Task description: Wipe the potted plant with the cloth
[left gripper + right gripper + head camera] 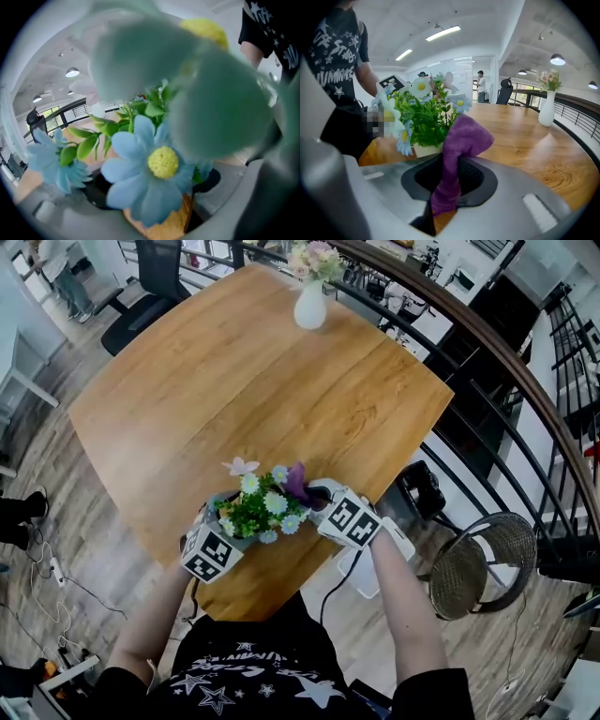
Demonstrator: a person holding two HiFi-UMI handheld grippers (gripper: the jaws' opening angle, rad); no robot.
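Note:
The potted plant (262, 509), green leaves with pale blue, white and pink flowers in a white pot (425, 150), stands near the wooden table's (234, 381) front edge. My right gripper (316, 496) is just right of it, shut on a purple cloth (466, 133) whose free end pokes up against the leaves. My left gripper (216, 517) is at the plant's left side. In the left gripper view its jaws stand apart, with a blue flower (152, 164) and leaves filling the gap and bare wood showing below. The pot is hidden there.
A white vase of flowers (310, 306) stands at the table's far edge. A curved railing (506, 362) runs behind and to the right. A round stool (483, 563) is on the floor right of me, an office chair (150, 287) at far left.

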